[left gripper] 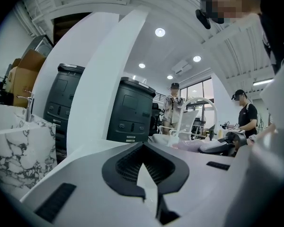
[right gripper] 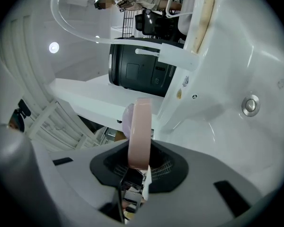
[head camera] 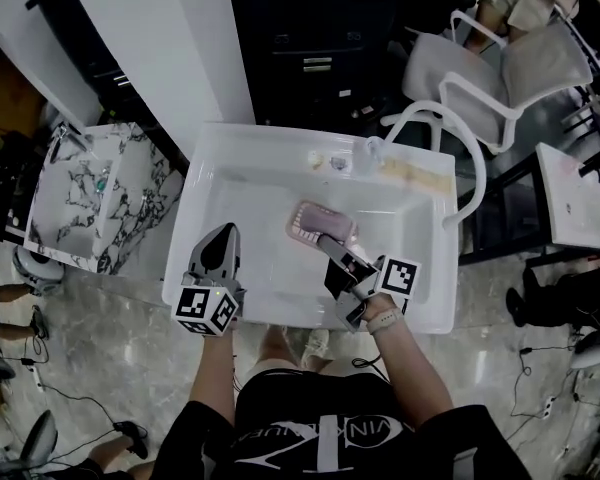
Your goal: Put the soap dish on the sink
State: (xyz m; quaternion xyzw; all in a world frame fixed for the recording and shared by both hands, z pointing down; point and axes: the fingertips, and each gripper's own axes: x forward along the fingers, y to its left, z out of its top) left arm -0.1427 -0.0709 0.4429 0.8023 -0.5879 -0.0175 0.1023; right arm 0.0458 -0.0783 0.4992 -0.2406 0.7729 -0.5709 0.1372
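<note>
The pink soap dish [head camera: 320, 223] is gripped at its near end by the fingers of the right gripper [head camera: 327, 241] and is held over the middle of the white sink [head camera: 230, 183], a little toward the right edge. Whether it touches the basin floor cannot be told. In the right gripper view the dish [right gripper: 139, 131] is seen edge-on, clamped between the fingers of that gripper [right gripper: 137, 167], with the sink's drain [right gripper: 250, 105] off to the right. The left gripper [head camera: 225, 231] is held near the sink's front-left corner, pointed toward the back edge. Its fingers are closed together with nothing between them, which the left gripper view [left gripper: 144, 173] bears out. A marble-patterned basin [head camera: 80, 198] is seen beyond the sink's left edge.
</note>
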